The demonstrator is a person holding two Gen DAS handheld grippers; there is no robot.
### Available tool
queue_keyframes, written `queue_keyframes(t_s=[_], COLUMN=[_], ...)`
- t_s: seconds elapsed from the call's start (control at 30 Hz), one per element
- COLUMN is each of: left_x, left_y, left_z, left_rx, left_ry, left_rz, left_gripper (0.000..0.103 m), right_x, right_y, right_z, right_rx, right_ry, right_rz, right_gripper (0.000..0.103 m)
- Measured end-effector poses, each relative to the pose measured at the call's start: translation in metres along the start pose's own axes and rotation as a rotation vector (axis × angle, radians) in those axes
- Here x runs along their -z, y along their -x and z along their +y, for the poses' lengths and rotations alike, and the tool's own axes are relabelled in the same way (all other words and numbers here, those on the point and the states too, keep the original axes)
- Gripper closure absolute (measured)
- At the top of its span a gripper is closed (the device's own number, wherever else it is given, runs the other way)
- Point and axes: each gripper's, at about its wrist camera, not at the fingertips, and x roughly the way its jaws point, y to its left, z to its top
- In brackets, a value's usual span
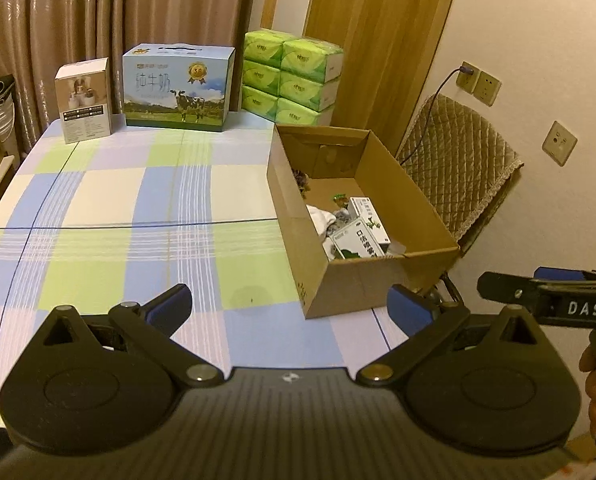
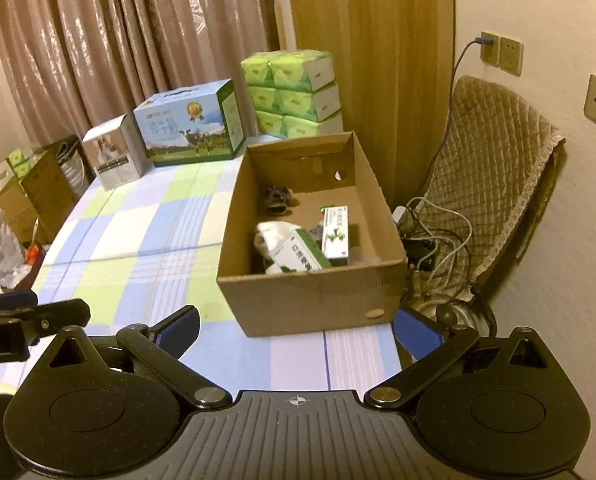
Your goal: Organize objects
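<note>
My left gripper (image 1: 290,312) hangs over the checked tablecloth (image 1: 138,200) with its blue-padded fingers (image 1: 170,308) spread wide and nothing between them. My right gripper (image 2: 296,328) is just the same, jaws wide apart and empty, low over the near edge of the table.

The open cardboard box (image 2: 310,292) sits at about twelve o'clock from my right gripper and about one o'clock from my left, close to the table's right edge. Inside it lie two green-and-white medicine boxes (image 2: 336,232), touching each other, a white cloth (image 2: 274,234) at their left and a dark, fuzzy thing (image 2: 279,198) toward the far wall; I cannot tell what that is.

At the table's far edge, from ten to twelve o'clock, stand a small white carton (image 1: 85,100), a blue milk case (image 1: 178,86) beside it, and a stack of green tissue packs (image 1: 292,76). A quilted chair (image 2: 494,176) stands at two o'clock, beside the box.
</note>
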Motion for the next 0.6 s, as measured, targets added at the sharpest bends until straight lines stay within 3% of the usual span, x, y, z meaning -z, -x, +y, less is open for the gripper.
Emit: queue_keyframes(t_s=[0.6], left_x=[0.043], left_y=[0.029], left_z=[-0.003], left_rx=[-0.036], left_ry=[-0.055], left_rz=[0.01], left_gripper=[0.001], right_x=[0.042], right_y=[0.03], right_z=[0.013], right_rx=[-0.031], right_ry=[0.026], right_rz=[0.017], right_gripper=[0.002])
